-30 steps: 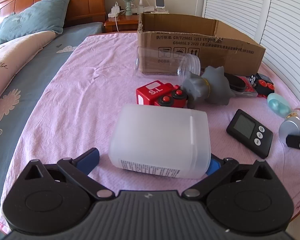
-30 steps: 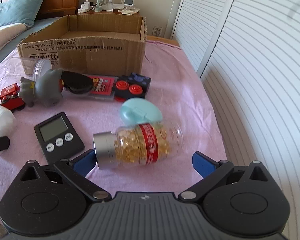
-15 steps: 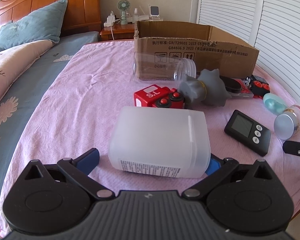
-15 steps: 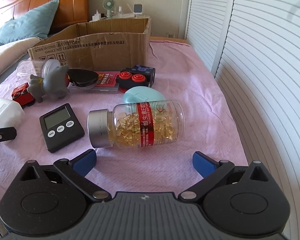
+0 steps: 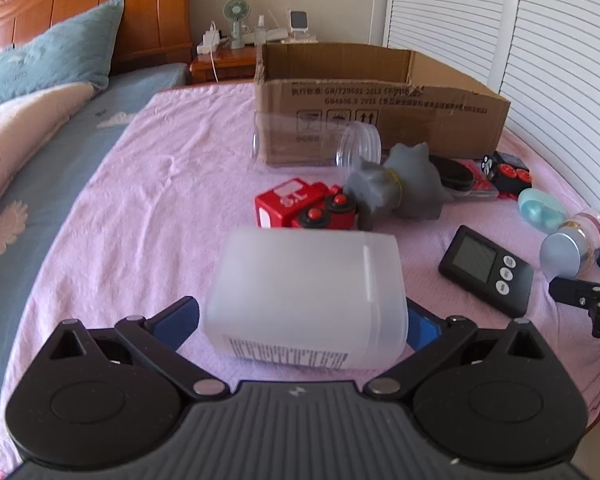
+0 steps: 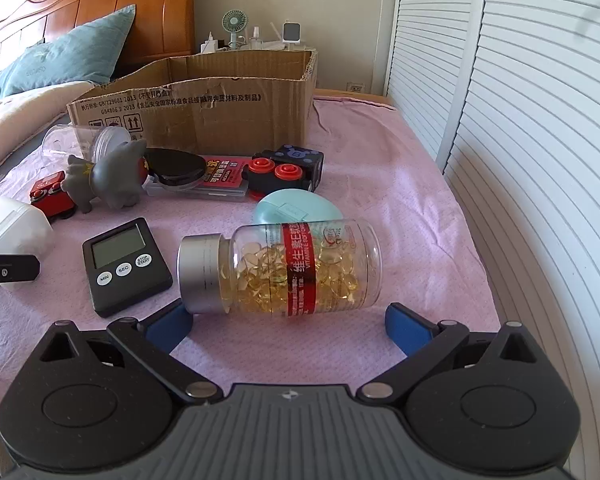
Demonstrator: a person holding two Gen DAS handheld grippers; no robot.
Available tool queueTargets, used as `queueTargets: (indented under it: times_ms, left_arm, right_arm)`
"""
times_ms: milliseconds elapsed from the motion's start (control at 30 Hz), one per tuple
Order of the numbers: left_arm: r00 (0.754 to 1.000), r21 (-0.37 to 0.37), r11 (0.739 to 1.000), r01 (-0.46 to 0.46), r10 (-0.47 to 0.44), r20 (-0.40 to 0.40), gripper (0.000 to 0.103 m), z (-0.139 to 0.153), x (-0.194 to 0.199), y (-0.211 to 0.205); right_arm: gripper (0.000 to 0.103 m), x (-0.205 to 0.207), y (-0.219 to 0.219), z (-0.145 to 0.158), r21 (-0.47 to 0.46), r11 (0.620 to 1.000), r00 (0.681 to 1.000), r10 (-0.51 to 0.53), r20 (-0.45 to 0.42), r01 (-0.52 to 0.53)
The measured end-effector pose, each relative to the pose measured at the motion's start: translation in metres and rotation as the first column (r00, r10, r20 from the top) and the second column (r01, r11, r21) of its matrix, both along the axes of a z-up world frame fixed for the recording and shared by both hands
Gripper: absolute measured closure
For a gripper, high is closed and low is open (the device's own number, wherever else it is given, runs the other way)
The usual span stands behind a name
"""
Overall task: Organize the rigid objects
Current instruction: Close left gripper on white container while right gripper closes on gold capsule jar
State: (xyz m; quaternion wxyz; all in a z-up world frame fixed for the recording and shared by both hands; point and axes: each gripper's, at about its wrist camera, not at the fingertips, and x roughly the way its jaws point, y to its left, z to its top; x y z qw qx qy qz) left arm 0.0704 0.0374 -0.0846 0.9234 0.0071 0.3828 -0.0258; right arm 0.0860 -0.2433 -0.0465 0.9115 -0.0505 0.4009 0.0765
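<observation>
A frosted white plastic bottle (image 5: 306,296) lies on its side between the blue pads of my left gripper (image 5: 300,318), which is shut on it and holds it just above the pink cloth. A clear bottle of yellow capsules (image 6: 284,268) with a silver cap and red label lies on its side in front of my right gripper (image 6: 288,322). That gripper is open, one pad at each end of the bottle, not touching it. The open cardboard box (image 5: 380,100) stands at the back; it also shows in the right wrist view (image 6: 220,112).
On the pink cloth lie a black timer (image 6: 126,266), a teal oval case (image 6: 296,210), a black toy with red knobs (image 6: 286,170), a grey toy animal (image 5: 396,188), a red toy truck (image 5: 300,208) and a clear jar (image 5: 312,140). White shutter doors (image 6: 520,120) stand at right.
The left gripper has closed in on the white bottle and lifted slightly. The right gripper has moved forward so its pads flank the capsule bottle.
</observation>
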Motion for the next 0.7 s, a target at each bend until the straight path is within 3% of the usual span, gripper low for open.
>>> queueTargets:
  times_ms: [233,500,700]
  left_arm:
    - [0.998,0.056,0.997,0.058,-0.058,0.0,0.001,0.01,0.007,-0.003]
    - [0.995,0.032,0.995,0.095,-0.093,-0.041,0.004,0.01,0.011,-0.004]
    - [0.988,0.018,0.992,0.128,-0.126,-0.092,0.02,0.009,0.019,-0.001]
  right_arm:
    - [0.0,0.006,0.006,0.012,-0.01,1.0,1.0,0.01,0.018,-0.01]
    - [0.0,0.015,0.016,0.019,-0.049,0.999,1.0,0.005,0.009,-0.004]
    - [0.006,0.018,0.024,0.023,-0.102,0.995,1.0,0.011,-0.016,-0.012]
